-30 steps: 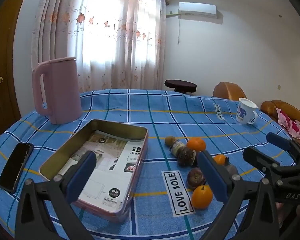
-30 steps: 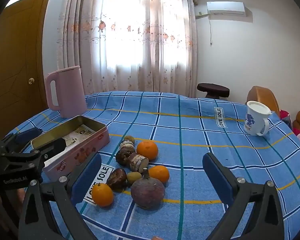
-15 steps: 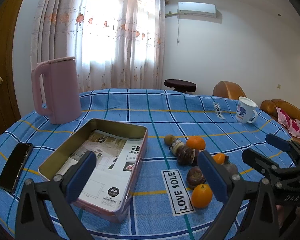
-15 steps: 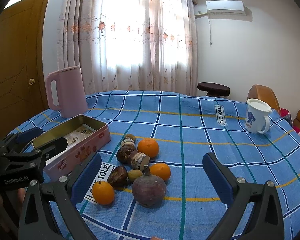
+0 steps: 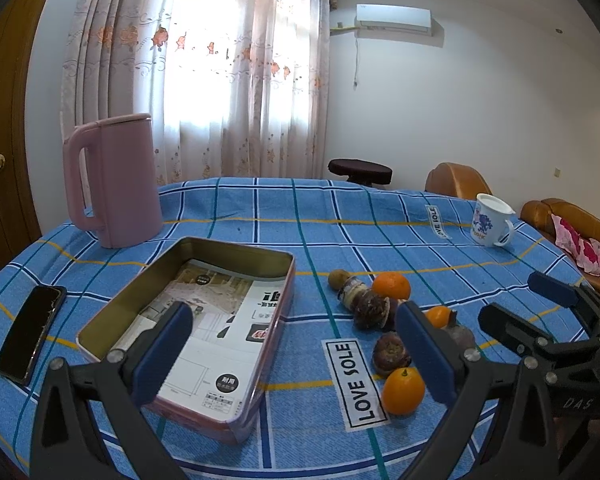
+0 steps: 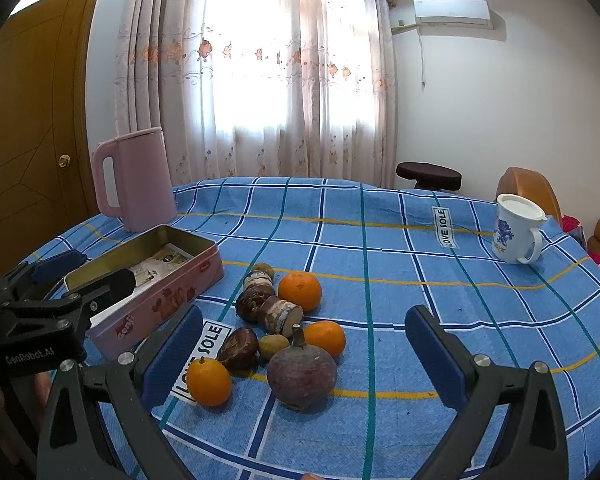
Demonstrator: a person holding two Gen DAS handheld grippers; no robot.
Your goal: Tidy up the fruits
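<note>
A cluster of fruit lies on the blue checked tablecloth: three oranges (image 6: 300, 291) (image 6: 325, 338) (image 6: 209, 381), a big purple round fruit (image 6: 302, 373), brown pieces (image 6: 239, 348) and small kiwis (image 6: 273, 346). Left of them stands an open pink tin box (image 5: 188, 312) (image 6: 156, 280) lined with printed paper. My left gripper (image 5: 296, 352) hovers open over the box's near right corner. My right gripper (image 6: 304, 354) is open above the fruit cluster, with the purple fruit between its fingers' lines but apart from them. Each gripper shows in the other's view, open.
A pink kettle (image 5: 112, 180) stands at the back left. A black phone (image 5: 30, 334) lies near the left edge. A white mug (image 6: 516, 228) with a blue print sits at the far right. Brown sofa seats (image 5: 572, 228) lie beyond the table.
Both views have shifted only slightly; the fruit sits a little nearer in the right wrist view. Nothing was taken hold of or let go.
</note>
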